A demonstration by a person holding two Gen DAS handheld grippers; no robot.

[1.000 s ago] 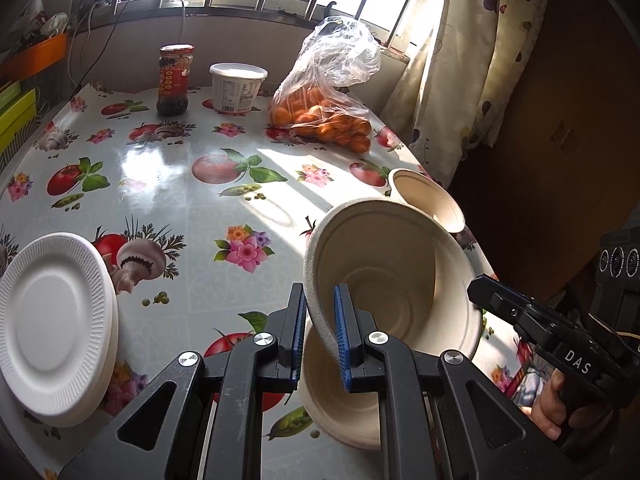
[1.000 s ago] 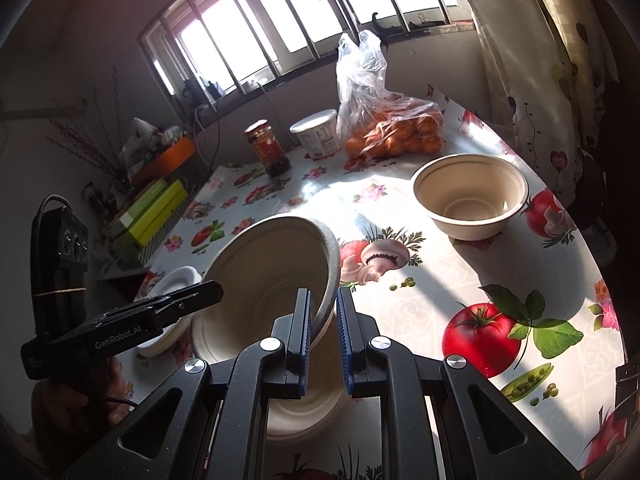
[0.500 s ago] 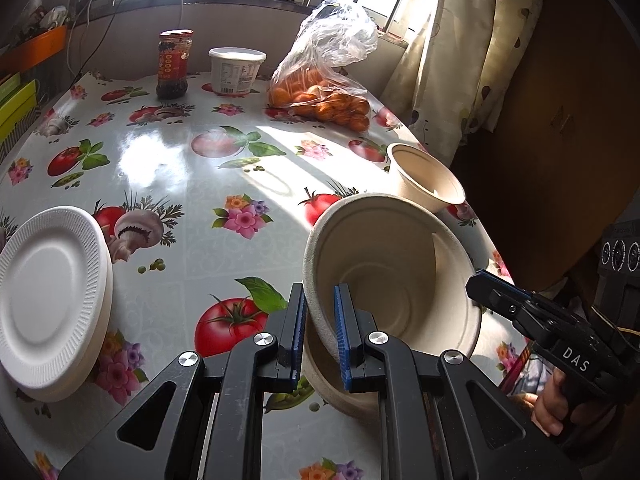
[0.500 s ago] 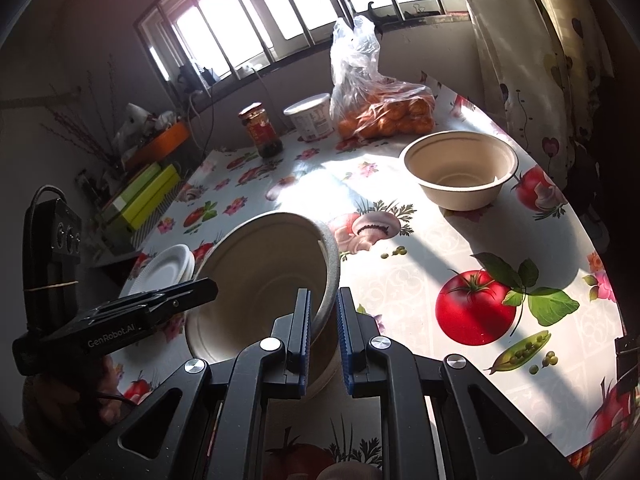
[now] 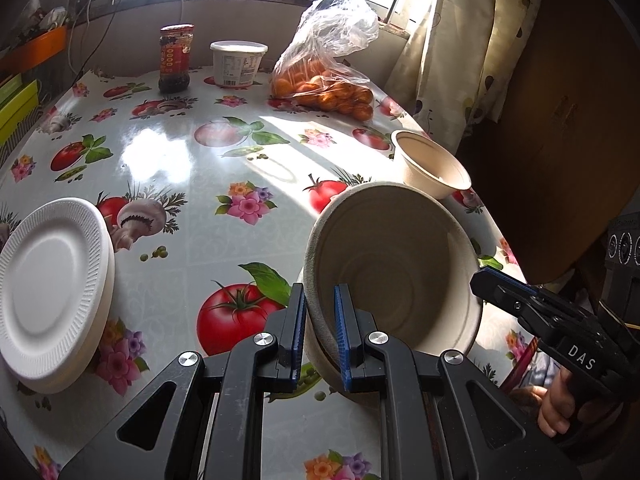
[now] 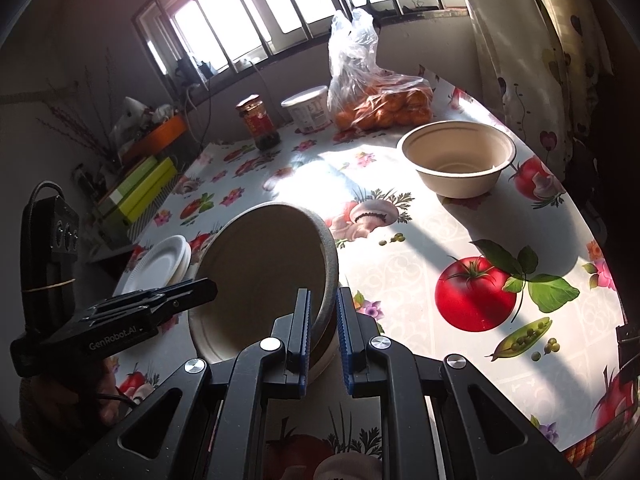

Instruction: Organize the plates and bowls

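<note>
A beige paper bowl [image 5: 392,264] is held tilted above the table, between both grippers. My left gripper [image 5: 318,328] is shut on its left rim. My right gripper [image 6: 323,330] is shut on the opposite rim of the same bowl [image 6: 264,280]. A second beige bowl [image 5: 430,166] stands upright near the table's right edge and shows in the right wrist view [image 6: 458,160] too. A stack of white foam plates [image 5: 48,288] lies at the table's left edge and also shows in the right wrist view [image 6: 158,264].
A fruit-print tablecloth [image 5: 192,160] covers the table. At the back stand a sauce jar [image 5: 175,58], a white tub [image 5: 238,62] and a plastic bag of oranges [image 5: 324,80]. A curtain [image 5: 460,48] hangs at the right.
Both grippers have lifted the held bowl higher and pulled back; it now hangs clear of the table, and the lower bowl seen under it earlier no longer shows.
</note>
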